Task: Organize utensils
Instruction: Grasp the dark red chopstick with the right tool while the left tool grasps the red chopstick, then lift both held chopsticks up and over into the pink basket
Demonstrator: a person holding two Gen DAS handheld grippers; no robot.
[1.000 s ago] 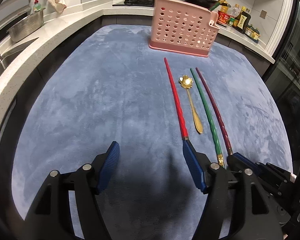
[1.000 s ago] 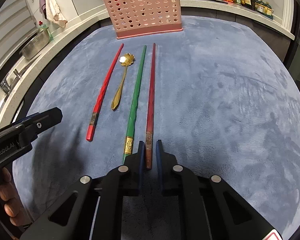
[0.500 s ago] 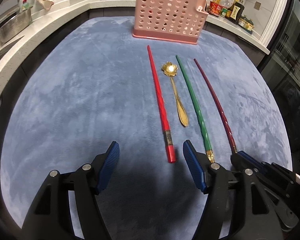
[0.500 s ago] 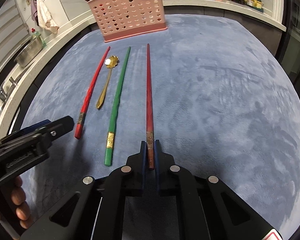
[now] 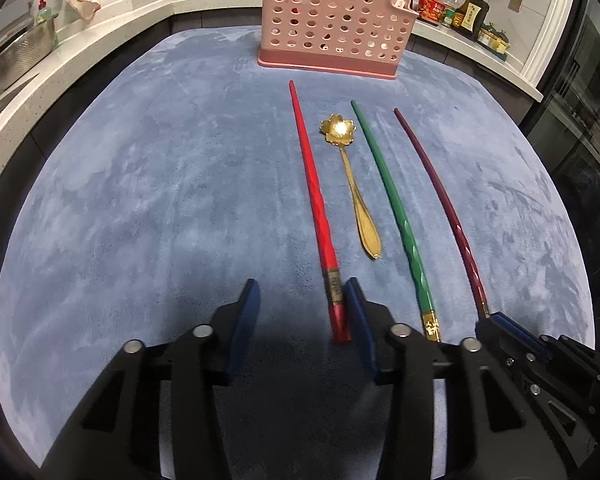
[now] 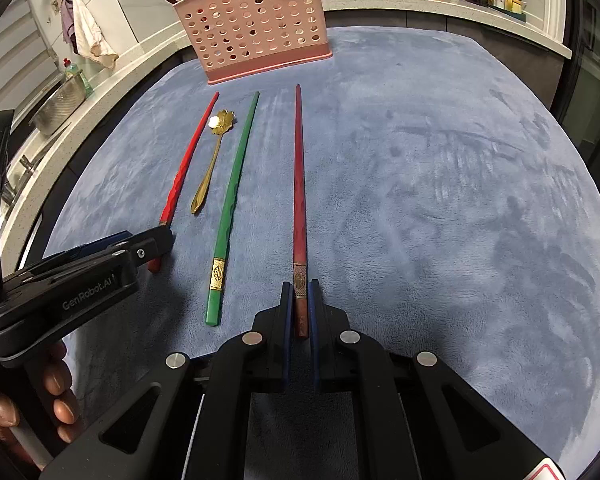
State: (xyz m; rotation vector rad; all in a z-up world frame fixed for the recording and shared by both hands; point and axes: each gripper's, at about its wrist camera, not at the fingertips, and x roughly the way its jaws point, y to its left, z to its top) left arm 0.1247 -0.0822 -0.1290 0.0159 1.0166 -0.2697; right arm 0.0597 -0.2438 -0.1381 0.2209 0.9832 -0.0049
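On the blue mat lie a red chopstick [image 5: 315, 204], a gold flower-bowled spoon [image 5: 352, 184], a green chopstick [image 5: 392, 204] and a dark red chopstick [image 5: 444, 208]. My left gripper [image 5: 302, 292] is open; the red chopstick's near end lies between its fingers, close to the right one. My right gripper [image 6: 299, 296] is shut on the dark red chopstick [image 6: 299, 184] at its near end, low over the mat. The red chopstick [image 6: 184, 168], spoon [image 6: 214, 152] and green chopstick [image 6: 232, 200] lie to its left. A pink perforated utensil basket [image 5: 336, 20] stands at the mat's far end and holds several utensils.
The basket also shows in the right wrist view [image 6: 256, 28]. A white counter [image 5: 80, 40] curves around the mat, with a metal colander [image 5: 16, 56] and hanging cloth at left, and bottles [image 5: 456, 8] at far right. The left gripper's body [image 6: 72, 280] is at the lower left.
My left gripper has moved right and forward, so the red chopstick's near end now lies between its fingers. My right gripper has stayed shut on the dark red chopstick, now apart from the green one.
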